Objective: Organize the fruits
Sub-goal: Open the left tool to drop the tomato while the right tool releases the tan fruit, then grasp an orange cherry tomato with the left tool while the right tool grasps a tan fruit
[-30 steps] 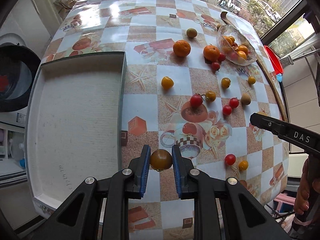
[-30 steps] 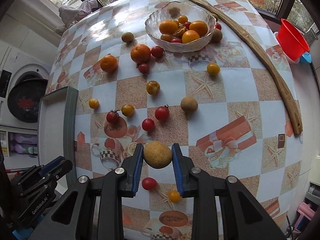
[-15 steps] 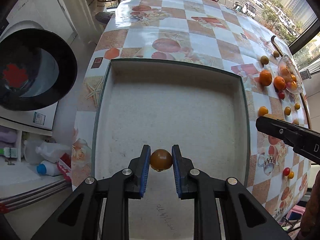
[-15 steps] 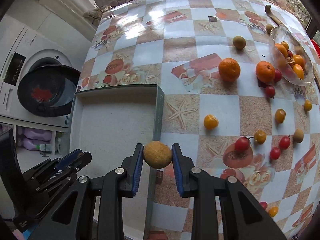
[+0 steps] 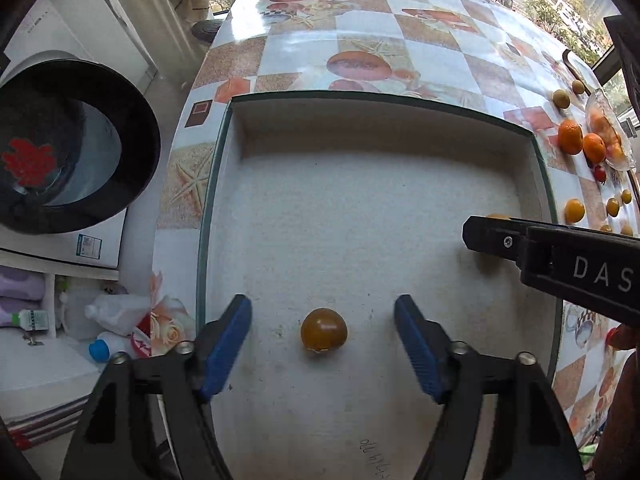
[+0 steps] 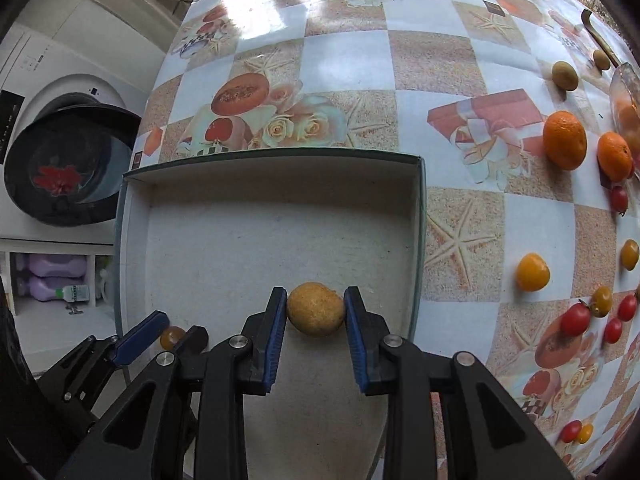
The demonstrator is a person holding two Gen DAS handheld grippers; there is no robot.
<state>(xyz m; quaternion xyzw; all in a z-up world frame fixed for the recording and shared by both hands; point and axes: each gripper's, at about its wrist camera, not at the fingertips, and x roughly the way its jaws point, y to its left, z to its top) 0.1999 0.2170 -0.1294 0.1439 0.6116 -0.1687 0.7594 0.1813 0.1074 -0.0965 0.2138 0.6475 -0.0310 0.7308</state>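
A white tray [image 5: 360, 216] with a green rim lies at the table's near left. My left gripper [image 5: 323, 344] is open, its jaws wide apart, and a brown-orange tomato [image 5: 324, 329] rests on the tray floor between them. It also shows in the right wrist view [image 6: 171, 337]. My right gripper [image 6: 316, 312] is shut on a tan round fruit [image 6: 316, 309] and holds it over the tray [image 6: 280, 240] near its right wall. The right gripper also shows in the left wrist view [image 5: 560, 256], at the tray's right side.
Two oranges [image 6: 565, 140], yellow and red cherry tomatoes [image 6: 532, 272] and small brown fruits [image 6: 565, 75] lie scattered on the patterned tablecloth to the right. A glass bowl of fruit [image 5: 608, 136] stands at the far right. A washing machine door [image 5: 60, 148] is left of the table.
My left gripper has opened and let the brown-orange tomato down onto the tray floor. My right gripper has carried the tan fruit left, from the tray's rim to over the tray.
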